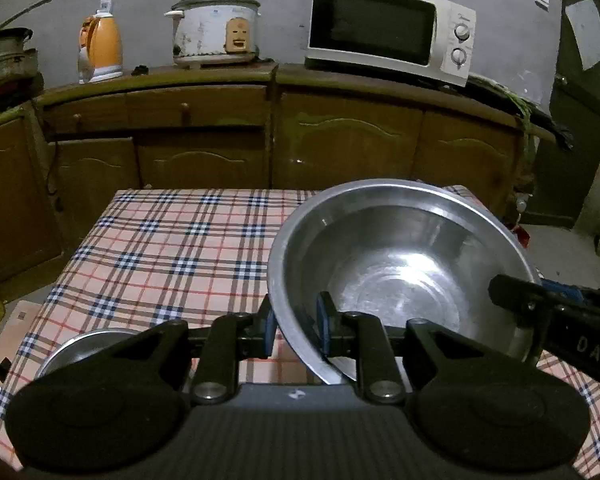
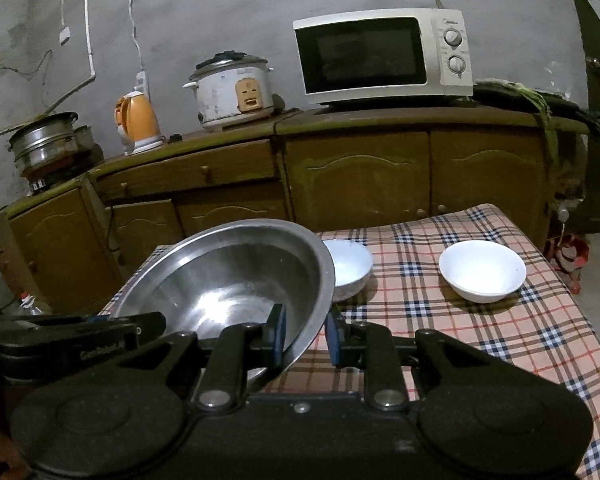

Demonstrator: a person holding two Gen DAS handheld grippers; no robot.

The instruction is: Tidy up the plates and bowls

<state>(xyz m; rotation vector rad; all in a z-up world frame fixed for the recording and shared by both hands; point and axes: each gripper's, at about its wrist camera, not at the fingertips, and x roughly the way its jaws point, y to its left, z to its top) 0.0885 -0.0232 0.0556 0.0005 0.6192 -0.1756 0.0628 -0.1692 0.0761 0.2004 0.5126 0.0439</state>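
Left wrist view. The left tool (image 1: pixel 296 326) was clamped on the near rim of the steel bowl (image 1: pixel 400 264), one blue pad outside the wall and one inside. The bowl was tilted, its mouth turned toward the camera, over the right part of the checked worktop (image 1: pixel 172 248). The right tool (image 1: pixel 512 290) gripped the bowl's rim at the right edge of the view. A smaller steel dish (image 1: pixel 88 346) showed at lower left, partly hidden behind the tool's arm. Behind stood a wooden cabinet (image 1: pixel 340 136) carrying a kettle (image 1: pixel 102 48), a rice cooker (image 1: pixel 214 26) and a microwave (image 1: pixel 392 26).

Right wrist view. The right tool (image 2: pixel 306 334) was closed on the bowl's (image 2: pixel 228 276) rim, the wall pinched between its pads. The left tool (image 2: pixel 156 320) held the opposite rim at lower left. Whether the bowl touched the worktop (image 2: pixel 480 340) could not be told. Two white bowls sat on the cloth: one (image 2: pixel 350 268) just behind the steel bowl and partly hidden by it, another (image 2: pixel 482 270) well apart to the right. The microwave (image 2: pixel 384 56), cooker (image 2: pixel 236 90) and kettle (image 2: pixel 138 122) stood on the cabinet (image 2: pixel 360 168), with stacked steel pots (image 2: pixel 44 140) at far left.
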